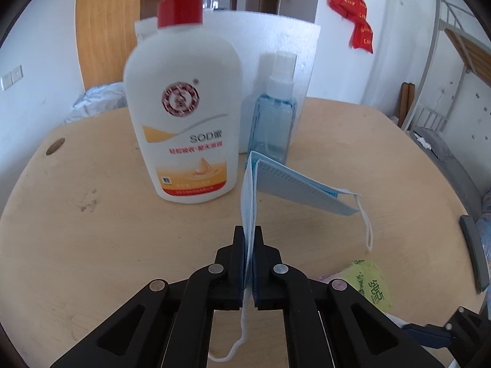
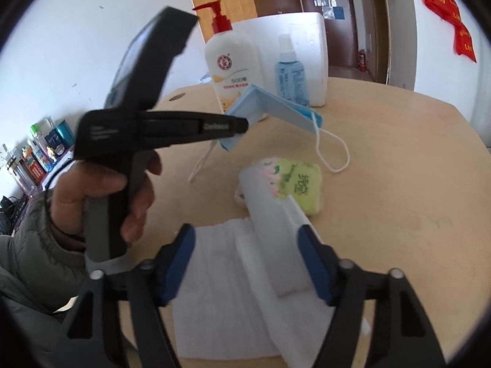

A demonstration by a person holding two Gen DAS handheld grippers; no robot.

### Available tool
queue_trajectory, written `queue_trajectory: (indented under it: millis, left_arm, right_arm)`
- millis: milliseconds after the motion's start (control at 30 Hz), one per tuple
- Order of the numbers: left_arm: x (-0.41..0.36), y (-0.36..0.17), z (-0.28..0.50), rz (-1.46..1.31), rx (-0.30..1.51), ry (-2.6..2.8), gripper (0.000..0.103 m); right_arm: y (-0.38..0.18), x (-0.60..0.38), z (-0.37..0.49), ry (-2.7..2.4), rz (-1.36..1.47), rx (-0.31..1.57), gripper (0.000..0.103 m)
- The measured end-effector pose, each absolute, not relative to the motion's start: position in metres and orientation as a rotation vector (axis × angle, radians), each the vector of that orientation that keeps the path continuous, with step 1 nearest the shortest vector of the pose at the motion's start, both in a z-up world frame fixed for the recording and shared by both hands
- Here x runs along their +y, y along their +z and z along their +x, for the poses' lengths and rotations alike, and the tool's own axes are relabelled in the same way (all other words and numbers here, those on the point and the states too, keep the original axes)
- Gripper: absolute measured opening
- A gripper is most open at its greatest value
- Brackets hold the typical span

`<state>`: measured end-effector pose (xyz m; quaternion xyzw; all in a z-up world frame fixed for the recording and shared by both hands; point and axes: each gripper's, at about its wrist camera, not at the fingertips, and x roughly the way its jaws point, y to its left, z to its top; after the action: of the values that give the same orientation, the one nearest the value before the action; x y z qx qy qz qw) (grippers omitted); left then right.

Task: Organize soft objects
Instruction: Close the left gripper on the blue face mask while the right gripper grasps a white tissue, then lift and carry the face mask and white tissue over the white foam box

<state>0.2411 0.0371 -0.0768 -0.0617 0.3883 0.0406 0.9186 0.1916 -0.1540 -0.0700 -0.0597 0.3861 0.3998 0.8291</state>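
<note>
Wooden table (image 1: 92,245), left gripper (image 1: 251,239) fingers pinching face mask (image 1: 294,190), right gripper (image 2: 248,263) fingers spread.

table (image 1: 92,214): pale wood-look top, matt, scuffed with grey marks at left of the frame
face mask (image 1: 294,187): blue non-woven cloth, soft, matt, dotted seam along 1 edge
lotion bottle (image 1: 184,122): white plastic, smooth, slight sheen; red plastic pump
spray bottle (image 1: 273,122): clear blue-tinted plastic, glossy
foam box (image 1: 276,40): white foam, grainy, matt
tissue pack (image 2: 294,181): green printed plastic film, shiny
white sheets (image 2: 221,291): soft, matt, lower centre
left gripper (image 1: 250,263): black matt plastic, 4 metal rivets
</note>
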Motion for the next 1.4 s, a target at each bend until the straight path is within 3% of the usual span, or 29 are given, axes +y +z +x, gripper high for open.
queue_trajectory:
  millis: [133, 200, 267, 333, 700, 833, 1400]
  left_arm:
    - [0.047, -0.068, 0.232, -0.124, 0.769, 0.085, 0.004]
    - [0.051, -0.065, 0.228, -0.117, 0.757, 0.09, 0.004]
    - [0.052, -0.063, 0.224, -0.117, 0.749, 0.092, 0.004]
    - [0.054, -0.062, 0.221, -0.113, 0.744, 0.089, 0.004]
    - [0.045, -0.054, 0.223, -0.108, 0.716, 0.064, 0.004]
    - [0.047, -0.05, 0.221, -0.112, 0.707, 0.067, 0.004]
    - [0.054, -0.015, 0.176, -0.108, 0.604, 0.096, 0.004]
  right_arm:
    - [-0.074, -0.146, 0.199, 0.811, -0.149, 0.841, 0.067]
    - [-0.075, -0.143, 0.202, 0.793, -0.162, 0.849, 0.062]
    - [-0.077, -0.14, 0.204, 0.772, -0.181, 0.86, 0.037]
    - [-0.077, -0.141, 0.208, 0.745, -0.17, 0.877, 0.025]
    - [-0.079, -0.13, 0.198, 0.694, -0.295, 0.867, 0.025]
    - [-0.074, -0.135, 0.196, 0.701, -0.275, 0.856, 0.014]
    - [-0.03, -0.159, 0.178, 0.709, -0.152, 0.731, 0.014]
